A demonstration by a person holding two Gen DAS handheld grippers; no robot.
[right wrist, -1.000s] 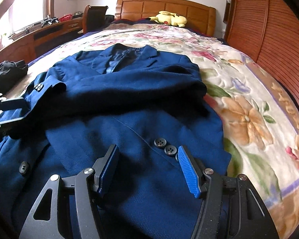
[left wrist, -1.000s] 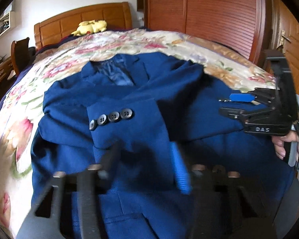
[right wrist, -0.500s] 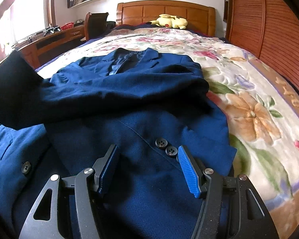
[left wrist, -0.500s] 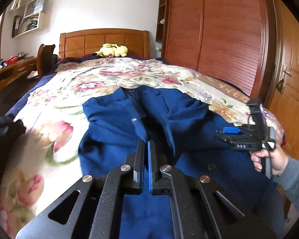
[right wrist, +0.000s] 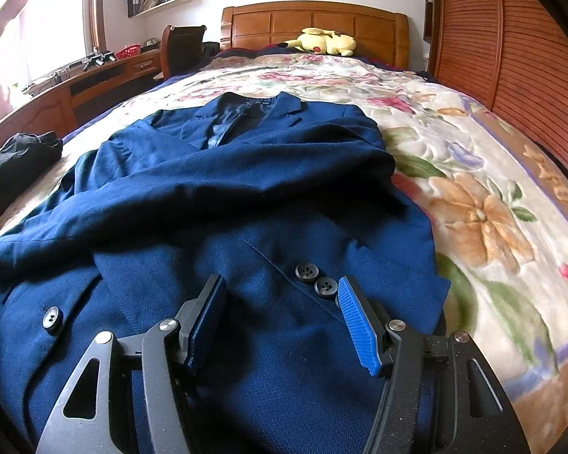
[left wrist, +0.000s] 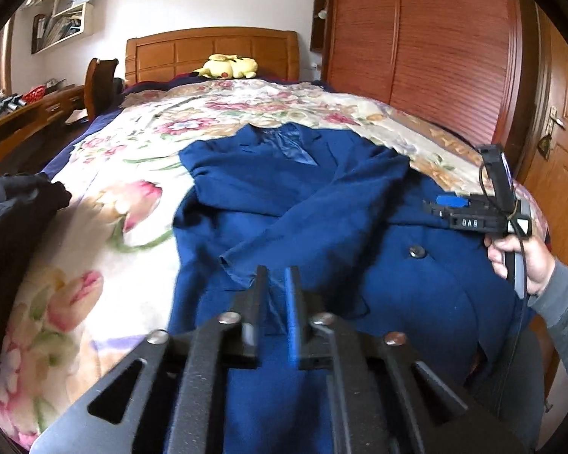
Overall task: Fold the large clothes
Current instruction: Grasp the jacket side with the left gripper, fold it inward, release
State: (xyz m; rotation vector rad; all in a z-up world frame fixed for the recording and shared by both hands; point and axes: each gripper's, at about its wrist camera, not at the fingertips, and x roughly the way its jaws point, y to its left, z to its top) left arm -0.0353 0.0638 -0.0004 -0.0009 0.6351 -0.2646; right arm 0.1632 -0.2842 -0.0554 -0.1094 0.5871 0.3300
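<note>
A navy blue suit jacket (left wrist: 322, 212) lies front up on the flowered bedspread (left wrist: 106, 223), collar toward the headboard; it also shows in the right wrist view (right wrist: 223, 196). One sleeve (right wrist: 170, 208) lies across its chest. My left gripper (left wrist: 274, 280) is nearly shut, and sleeve-cuff cloth sits between its fingers, lifted above the jacket's lower part. My right gripper (right wrist: 280, 302) is open and empty, low over the jacket front beside two dark buttons (right wrist: 316, 278). It also shows in the left wrist view (left wrist: 441, 206), held by a hand at the right.
A yellow plush toy (right wrist: 322, 41) lies by the wooden headboard (right wrist: 314, 22). Dark clothes (left wrist: 15, 204) are piled at the bed's left edge. A desk and chair (right wrist: 181, 49) stand left of the bed, a wooden wardrobe (left wrist: 428, 49) right.
My left gripper closed on the sleeve cuff and lifted it up off the jacket, then carried it lower toward the near side. The right gripper stayed open and in place.
</note>
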